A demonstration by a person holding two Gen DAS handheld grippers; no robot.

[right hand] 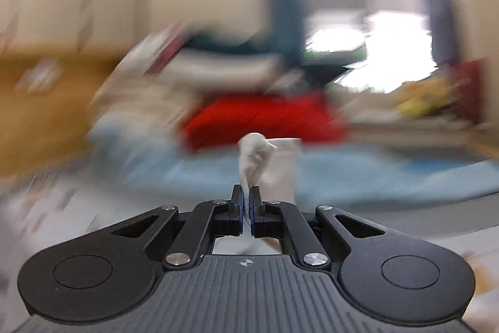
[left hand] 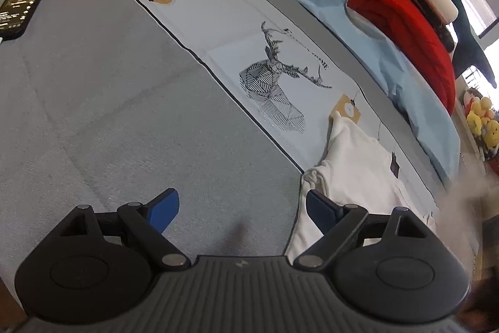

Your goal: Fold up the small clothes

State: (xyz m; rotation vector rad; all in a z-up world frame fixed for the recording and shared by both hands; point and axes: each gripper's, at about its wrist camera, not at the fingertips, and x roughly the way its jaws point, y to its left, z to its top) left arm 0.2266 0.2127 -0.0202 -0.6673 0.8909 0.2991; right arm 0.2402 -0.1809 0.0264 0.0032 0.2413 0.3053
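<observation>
pinching white cloth (right hand: 254, 156) in the right gripper (right hand: 247, 202) jaws.

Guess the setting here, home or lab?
Most likely a bedroom at home. The work surface looks like a bed with a grey cover and a printed sheet. Folded blankets are stacked along its far side, soft toys sit nearby, and a phone lies charging.

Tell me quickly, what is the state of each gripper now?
Left gripper: open, holding nothing.
Right gripper: closed on the white garment.
</observation>
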